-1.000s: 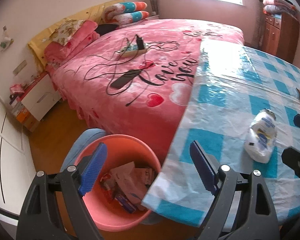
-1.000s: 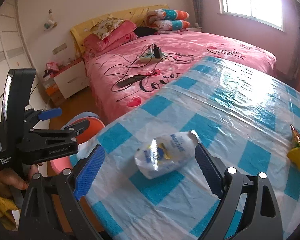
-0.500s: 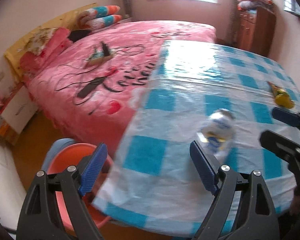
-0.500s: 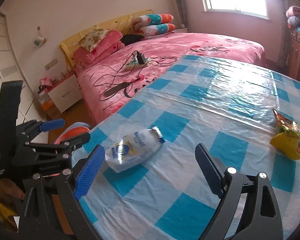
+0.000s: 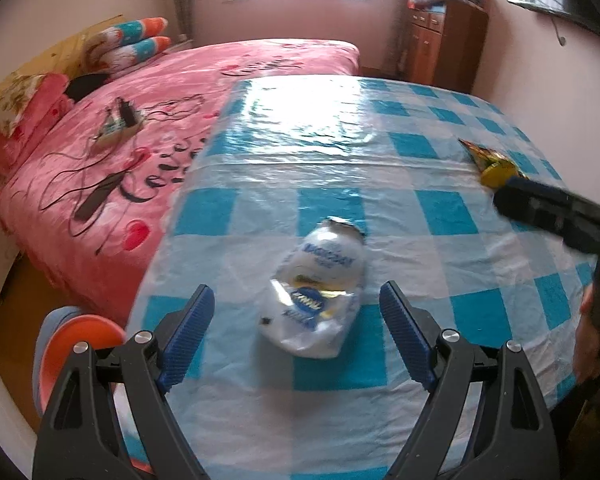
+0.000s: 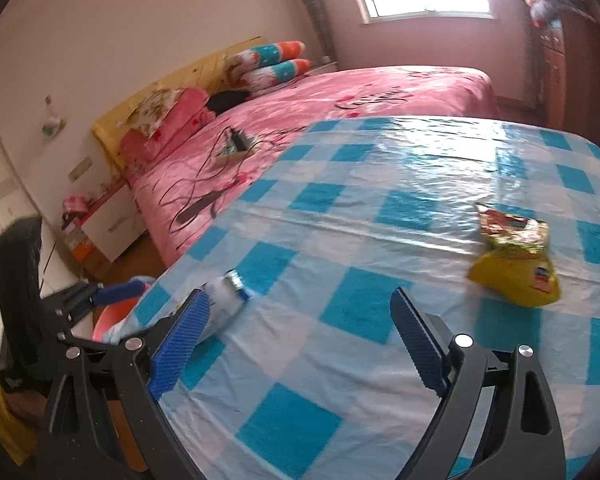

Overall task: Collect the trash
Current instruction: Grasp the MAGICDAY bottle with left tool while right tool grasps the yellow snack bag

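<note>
Crinkled white plastic, a spent snack bag with blue print (image 5: pixel 318 300), is lying on the blue-and-white checked tablecloth (image 5: pixel 440 216) near the table's front corner. The left gripper (image 5: pixel 296 334) is hovering over it, tilted steeply downward, its blue-padded jaws spread wide with the bag framed between them but untouched. This appears to be the approach step of collecting trash: next, the gripper probably needs to lower until the pads straddle the bag, then close gently, since thin film will likely crumple and slip.

An orange bin (image 5: pixel 80 340) is sitting on the floor just past the table's corner, beside the pink bed (image 5: pixel 148 128).

The right gripper (image 6: pixel 300 340) is pointing across the table at a shallower tilt, jaws likewise parted and holding nothing. A yellow snack packet (image 6: pixel 514 268) is lying ahead and to its right, well apart from the white bag, so it is likely that gripper's target.
</note>
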The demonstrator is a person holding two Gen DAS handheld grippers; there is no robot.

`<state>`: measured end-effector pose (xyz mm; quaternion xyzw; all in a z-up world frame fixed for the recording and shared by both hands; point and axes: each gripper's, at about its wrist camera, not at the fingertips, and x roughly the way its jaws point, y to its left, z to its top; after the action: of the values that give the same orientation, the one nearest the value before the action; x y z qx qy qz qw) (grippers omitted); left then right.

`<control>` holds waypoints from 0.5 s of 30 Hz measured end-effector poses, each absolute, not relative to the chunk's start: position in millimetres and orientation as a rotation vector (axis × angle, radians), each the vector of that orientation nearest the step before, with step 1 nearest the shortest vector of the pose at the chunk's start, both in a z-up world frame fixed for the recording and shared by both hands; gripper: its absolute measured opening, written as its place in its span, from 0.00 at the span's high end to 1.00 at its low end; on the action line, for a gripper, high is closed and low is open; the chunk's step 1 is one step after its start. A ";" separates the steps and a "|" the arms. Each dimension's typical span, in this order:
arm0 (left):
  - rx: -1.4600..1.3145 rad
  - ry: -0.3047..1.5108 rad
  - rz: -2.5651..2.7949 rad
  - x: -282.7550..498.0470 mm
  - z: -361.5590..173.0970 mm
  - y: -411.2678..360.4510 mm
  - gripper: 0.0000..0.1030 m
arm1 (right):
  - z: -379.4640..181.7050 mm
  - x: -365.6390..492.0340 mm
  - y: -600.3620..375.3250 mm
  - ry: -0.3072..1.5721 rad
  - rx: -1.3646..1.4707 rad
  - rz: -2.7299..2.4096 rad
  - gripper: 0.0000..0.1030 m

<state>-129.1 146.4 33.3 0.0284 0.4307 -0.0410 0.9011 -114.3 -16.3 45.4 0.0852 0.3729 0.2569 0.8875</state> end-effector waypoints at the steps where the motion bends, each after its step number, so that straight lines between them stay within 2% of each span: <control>1: 0.070 0.897 -0.090 -127.3 31.2 143.4 0.17 | 45.7 -112.1 -21.3 0.776 0.186 0.525 0.12; 15: 0.101 0.945 -0.142 -103.9 10.9 128.7 0.17 | 42.6 -76.2 -91.3 0.805 0.211 0.322 0.12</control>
<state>-103.9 128.7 10.9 0.0487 0.4544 -0.0685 0.8868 -76.1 -91.3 42.6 0.1022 0.3891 0.1559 0.9021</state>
